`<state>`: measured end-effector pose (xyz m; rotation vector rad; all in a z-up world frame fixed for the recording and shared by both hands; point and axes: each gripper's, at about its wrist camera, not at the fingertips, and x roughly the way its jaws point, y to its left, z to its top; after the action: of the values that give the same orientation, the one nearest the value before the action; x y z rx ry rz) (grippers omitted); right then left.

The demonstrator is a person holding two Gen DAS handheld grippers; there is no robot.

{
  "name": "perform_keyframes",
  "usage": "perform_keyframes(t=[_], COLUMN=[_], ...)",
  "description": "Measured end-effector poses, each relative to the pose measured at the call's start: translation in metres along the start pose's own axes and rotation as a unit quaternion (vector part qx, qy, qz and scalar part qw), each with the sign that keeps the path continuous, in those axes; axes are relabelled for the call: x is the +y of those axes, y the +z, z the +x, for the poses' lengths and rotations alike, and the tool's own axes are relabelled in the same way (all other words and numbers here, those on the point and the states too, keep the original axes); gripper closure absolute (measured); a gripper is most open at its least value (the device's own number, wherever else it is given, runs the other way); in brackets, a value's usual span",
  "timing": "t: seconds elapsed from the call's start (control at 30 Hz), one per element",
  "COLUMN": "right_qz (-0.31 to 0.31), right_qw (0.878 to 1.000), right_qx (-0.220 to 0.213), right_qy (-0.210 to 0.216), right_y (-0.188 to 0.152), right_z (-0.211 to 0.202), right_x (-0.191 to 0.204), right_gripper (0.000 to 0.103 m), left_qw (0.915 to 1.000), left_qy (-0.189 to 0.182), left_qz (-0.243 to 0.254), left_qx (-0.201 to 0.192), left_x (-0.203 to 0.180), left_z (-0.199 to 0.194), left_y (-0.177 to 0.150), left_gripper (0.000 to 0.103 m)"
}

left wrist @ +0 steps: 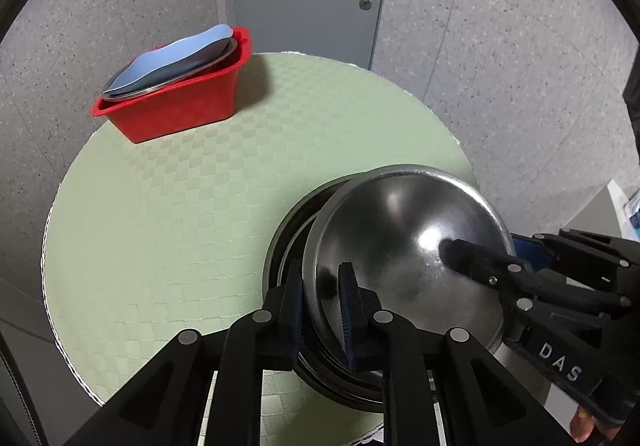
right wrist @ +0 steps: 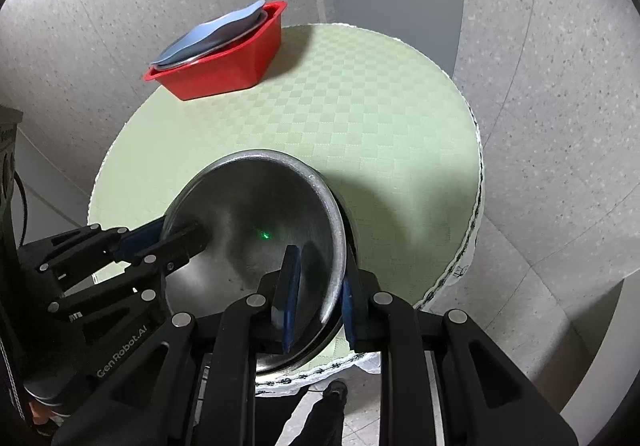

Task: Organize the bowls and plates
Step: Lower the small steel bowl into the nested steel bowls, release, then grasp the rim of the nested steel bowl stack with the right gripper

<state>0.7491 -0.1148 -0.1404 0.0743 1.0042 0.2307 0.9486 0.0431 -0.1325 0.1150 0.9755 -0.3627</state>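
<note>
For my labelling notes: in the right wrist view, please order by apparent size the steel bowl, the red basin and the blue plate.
1. Steel bowl, though nearest the camera.
2. Red basin.
3. Blue plate, partly hidden.
</note>
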Motion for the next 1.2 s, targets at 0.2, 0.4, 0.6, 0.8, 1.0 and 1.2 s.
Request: perform_keyframes(t=[0.2, 0.4, 0.6, 0.8, 1.0, 1.2], right_qz=[0.002, 0.008, 0.016, 0.043, 0.075, 0.101], right_qw=[1.0, 1.0, 0.999, 0.998, 0.996, 0.991], right_qx=[-0.005, -0.012, -0.033, -0.04, -0.016, 0.012], right_qy=[-0.002, 0.01, 0.009, 0.017, 0.052, 0.09], right_y=[-0.001, -0.002, -0.001, -0.005, -0.016, -0.027], right_z=[-0.001, -0.007, -0.023, -0.029, -0.014, 0.005], right_x=[0.001, 0.001, -0.004, -0.018, -0.027, -0.03], right_gripper=[0.082, 0.072, 0.062, 0.05, 0.047, 0.047], left_qw=[1.0, 0.9998, 0.9983, 0.9952, 0.9947, 0.9938], left_qy=[0.0, -0.007, 0.006, 0.026, 0.032, 0.031], left_qz=[-0.002, -0.008, -0.025, -0.059, -0.083, -0.104], left_qx=[-0.005, -0.017, -0.051, -0.073, -0.051, -0.025], left_x=[0.004, 0.006, 0.013, 0.021, 0.025, 0.028], left_z=[-0.002, -0.012, -0.034, -0.046, -0.036, -0.019], left_y=[-0.003, -0.004, -0.008, -0.018, -0.034, -0.04], left_gripper=[0.085, 0.076, 0.043, 0.02, 0.02, 0.022])
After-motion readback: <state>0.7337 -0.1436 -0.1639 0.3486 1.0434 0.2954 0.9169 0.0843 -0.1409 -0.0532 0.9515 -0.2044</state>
